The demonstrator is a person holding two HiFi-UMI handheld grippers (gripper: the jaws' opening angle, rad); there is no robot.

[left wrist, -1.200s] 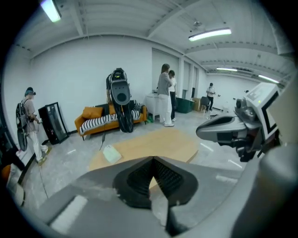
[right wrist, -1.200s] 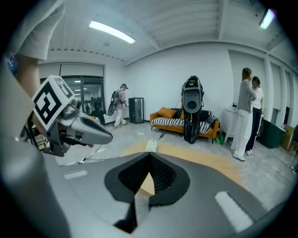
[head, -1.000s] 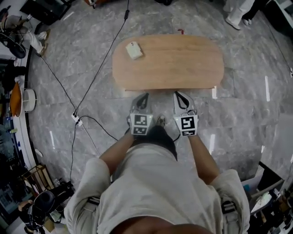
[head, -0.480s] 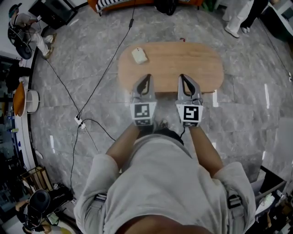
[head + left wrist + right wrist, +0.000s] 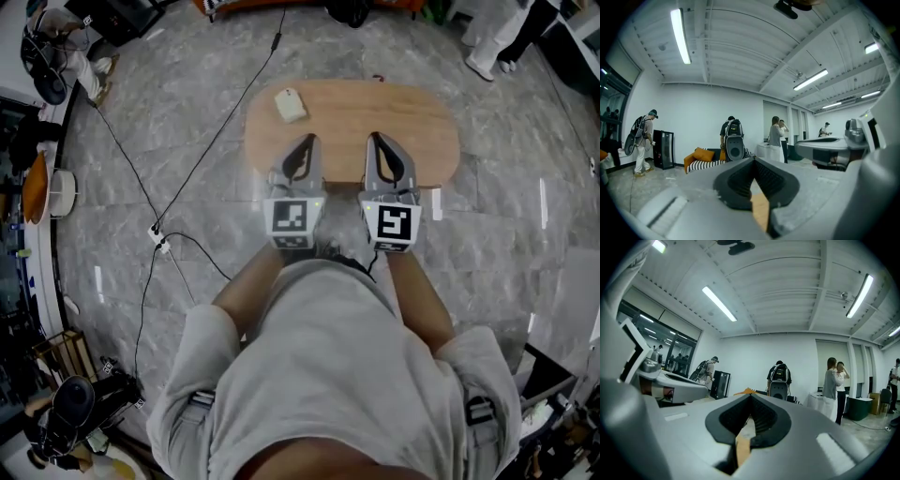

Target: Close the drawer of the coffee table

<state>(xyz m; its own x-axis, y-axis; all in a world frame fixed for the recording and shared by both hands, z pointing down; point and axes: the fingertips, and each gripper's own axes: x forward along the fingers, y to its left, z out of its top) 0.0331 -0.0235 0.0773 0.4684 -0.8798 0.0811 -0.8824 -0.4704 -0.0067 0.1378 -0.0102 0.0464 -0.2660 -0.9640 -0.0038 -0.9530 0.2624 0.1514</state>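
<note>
The oval wooden coffee table (image 5: 412,117) stands on the marble floor ahead of me; no drawer shows sticking out from its near edge. A small white object (image 5: 290,105) lies on its far left part. My left gripper (image 5: 307,140) and right gripper (image 5: 377,138) are held side by side, level, above the table's near half, both shut with nothing between the jaws. In the left gripper view the left gripper (image 5: 753,160) points across the room, with a strip of the tabletop (image 5: 761,212) below it. The right gripper (image 5: 750,396) shows the same over the tabletop (image 5: 742,447).
A black cable (image 5: 208,150) runs over the floor left of the table to a power strip (image 5: 157,242). Clutter lines the left wall. Several people stand at the far wall by an orange sofa (image 5: 699,156); someone's legs (image 5: 487,36) are at the far right.
Both grippers have risen together from low in front of the table's near edge to above its near half. They stayed shut.
</note>
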